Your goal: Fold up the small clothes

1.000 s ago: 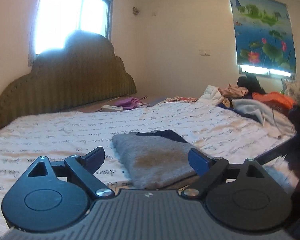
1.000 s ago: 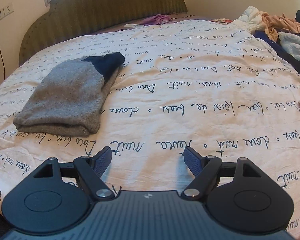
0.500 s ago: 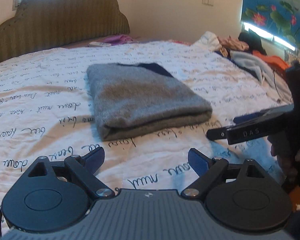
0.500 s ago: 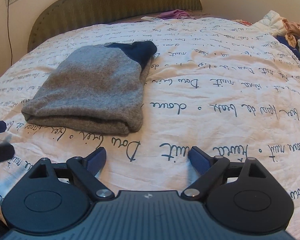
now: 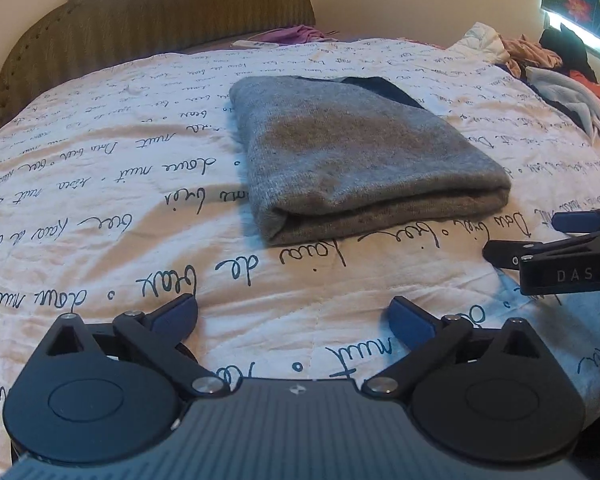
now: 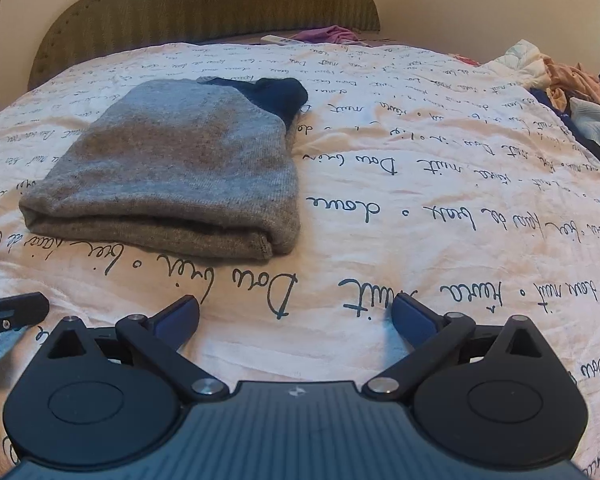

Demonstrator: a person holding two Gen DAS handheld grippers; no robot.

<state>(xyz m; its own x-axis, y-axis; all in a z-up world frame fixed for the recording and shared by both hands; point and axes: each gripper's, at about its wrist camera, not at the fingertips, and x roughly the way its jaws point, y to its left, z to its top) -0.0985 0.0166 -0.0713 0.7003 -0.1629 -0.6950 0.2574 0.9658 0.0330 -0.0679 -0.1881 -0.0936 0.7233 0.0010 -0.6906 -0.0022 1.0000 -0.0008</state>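
In the left wrist view the left tool (image 5: 292,316) is released above the bed (image 5: 100,184), short of the folded grey garment (image 5: 356,152) near its near edge, and in the right wrist view the right tool (image 6: 296,316) is likewise released, with the garment (image 6: 180,160) ahead to its left.

Both wrist cameras sit low over the near edge of the bed (image 5: 100,184), facing the far headboard (image 6: 204,8). They share the folded grey sweater (image 5: 352,152), right view offset rightward.
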